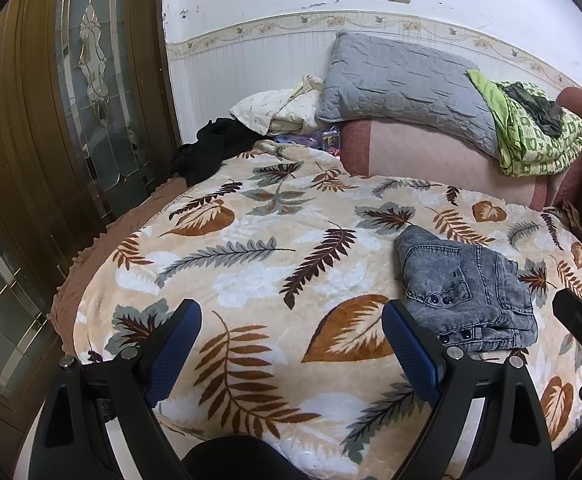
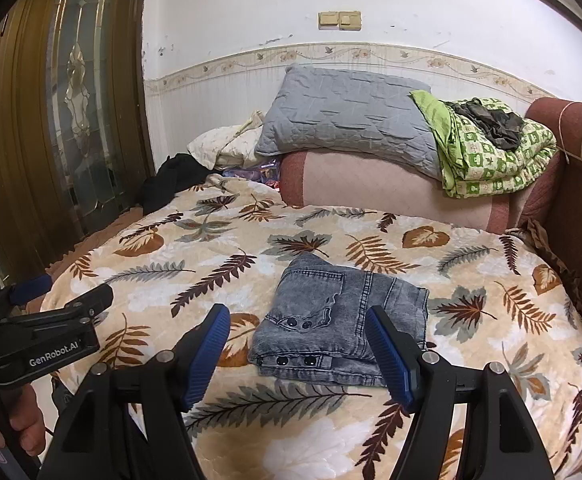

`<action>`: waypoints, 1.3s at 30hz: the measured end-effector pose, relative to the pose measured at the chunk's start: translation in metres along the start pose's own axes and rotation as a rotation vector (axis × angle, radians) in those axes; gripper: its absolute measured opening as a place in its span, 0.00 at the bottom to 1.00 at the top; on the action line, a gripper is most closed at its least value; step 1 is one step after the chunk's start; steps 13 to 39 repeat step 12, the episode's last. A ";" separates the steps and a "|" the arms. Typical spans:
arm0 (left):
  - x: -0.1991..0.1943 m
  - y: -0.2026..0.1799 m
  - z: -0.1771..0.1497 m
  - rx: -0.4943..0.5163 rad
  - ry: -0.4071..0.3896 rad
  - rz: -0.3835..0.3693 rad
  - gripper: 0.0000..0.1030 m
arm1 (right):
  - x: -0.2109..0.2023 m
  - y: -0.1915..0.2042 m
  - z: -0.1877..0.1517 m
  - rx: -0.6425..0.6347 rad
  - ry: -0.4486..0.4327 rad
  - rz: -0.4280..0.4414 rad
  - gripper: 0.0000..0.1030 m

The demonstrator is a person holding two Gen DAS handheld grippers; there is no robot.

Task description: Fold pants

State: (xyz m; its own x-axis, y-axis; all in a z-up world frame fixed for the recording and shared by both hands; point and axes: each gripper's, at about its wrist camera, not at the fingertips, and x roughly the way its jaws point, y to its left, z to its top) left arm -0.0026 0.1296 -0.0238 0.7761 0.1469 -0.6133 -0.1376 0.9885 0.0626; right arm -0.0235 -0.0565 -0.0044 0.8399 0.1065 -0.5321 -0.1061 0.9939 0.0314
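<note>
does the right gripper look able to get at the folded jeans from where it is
Probably yes. The right gripper hangs just short of the folded jeans with its jaws open and empty, and only bare leaf-print blanket lies between them.

I see a bed under a cream plush blanket printed with brown and grey leaves (image 2: 331,248). At its head a grey quilted pillow (image 2: 343,120) leans on a pink bolster (image 2: 371,184), beside a folded green patterned quilt (image 2: 495,160). A black garment (image 1: 207,152) lies near the wooden glass-panelled door (image 1: 71,100).

A leaf-patterned blanket (image 2: 331,240) covers the bed, with folded grey jeans (image 2: 343,320) lying on it.
</note>
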 end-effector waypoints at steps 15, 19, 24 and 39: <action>0.011 -0.002 0.001 -0.006 0.023 -0.027 0.89 | 0.015 -0.002 -0.003 0.011 0.023 0.007 0.71; 0.011 -0.002 0.001 -0.006 0.023 -0.027 0.89 | 0.015 -0.002 -0.003 0.011 0.023 0.007 0.71; 0.011 -0.002 0.001 -0.006 0.023 -0.027 0.89 | 0.015 -0.002 -0.003 0.011 0.023 0.007 0.71; 0.011 -0.002 0.001 -0.006 0.023 -0.027 0.89 | 0.015 -0.002 -0.003 0.011 0.023 0.007 0.71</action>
